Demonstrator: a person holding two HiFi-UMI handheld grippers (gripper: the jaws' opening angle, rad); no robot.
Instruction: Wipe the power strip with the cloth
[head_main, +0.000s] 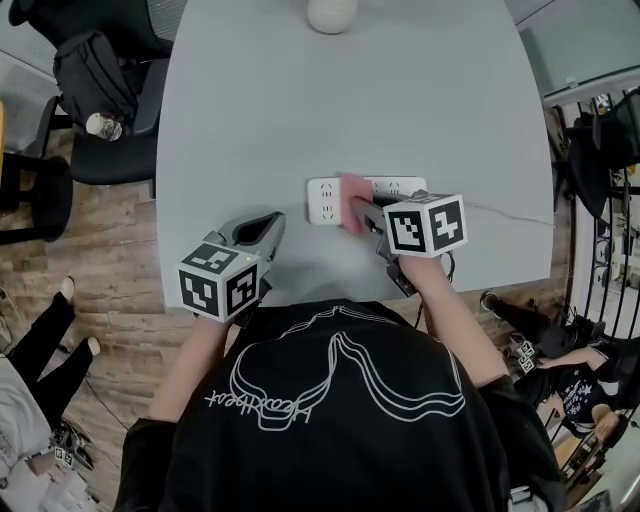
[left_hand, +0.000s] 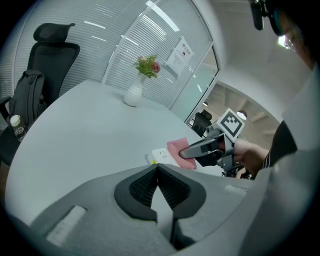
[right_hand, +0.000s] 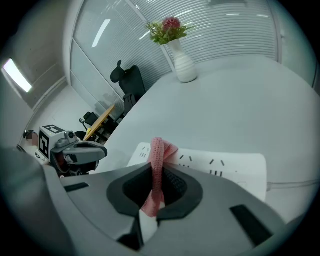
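Note:
A white power strip (head_main: 322, 200) lies flat on the grey table (head_main: 300, 100), close to the near edge. A pink cloth (head_main: 354, 203) rests on its middle, and my right gripper (head_main: 364, 216) is shut on that cloth. In the right gripper view the cloth (right_hand: 158, 154) stands pinched between the jaws above the power strip (right_hand: 225, 167). My left gripper (head_main: 266, 229) hovers left of the strip, shut and holding nothing. Its own view shows the closed jaws (left_hand: 157, 172), with the power strip (left_hand: 159, 156), the cloth (left_hand: 175, 147) and the right gripper (left_hand: 189, 152) beyond.
A white vase (head_main: 331, 14) with flowers stands at the table's far edge. A thin cable (head_main: 505, 211) runs right from the strip. A black chair with a backpack (head_main: 92, 72) and a bottle (head_main: 103, 126) is at the far left.

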